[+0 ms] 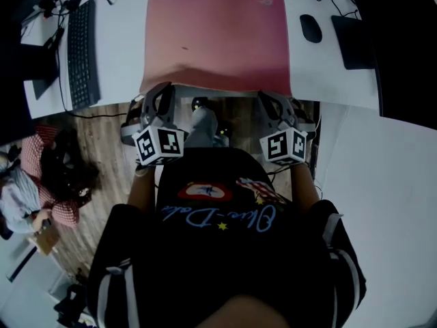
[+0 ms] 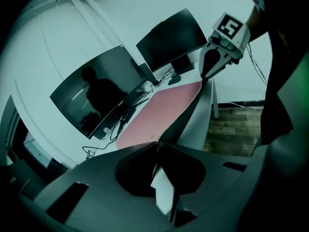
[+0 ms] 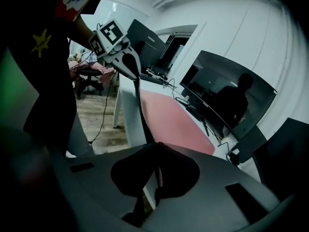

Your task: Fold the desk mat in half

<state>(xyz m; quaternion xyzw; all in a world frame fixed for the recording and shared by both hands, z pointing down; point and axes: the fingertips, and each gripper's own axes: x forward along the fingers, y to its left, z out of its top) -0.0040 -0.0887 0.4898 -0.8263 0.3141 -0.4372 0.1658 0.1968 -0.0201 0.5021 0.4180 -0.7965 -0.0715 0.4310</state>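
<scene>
A pink desk mat (image 1: 218, 36) lies on the white desk (image 1: 123, 53), and its near edge is raised off the desk front. At the mat's near left corner my left gripper (image 1: 153, 94) is shut on the edge; in the left gripper view the jaws (image 2: 158, 145) pinch the mat (image 2: 164, 103), whose dark underside runs across to the right gripper (image 2: 206, 77). My right gripper (image 1: 278, 97) is shut on the near right corner. The right gripper view shows the mat's edge (image 3: 145, 115) clamped in the jaws (image 3: 158, 149) and stretched to the left gripper (image 3: 136, 79).
A black keyboard (image 1: 82, 46) lies left of the mat, a black mouse (image 1: 311, 28) and a dark flat pad (image 1: 354, 41) to its right. Monitors (image 2: 96, 93) and cables line the desk's far side. A seated person (image 1: 27, 183) is on the wooden floor side, at left.
</scene>
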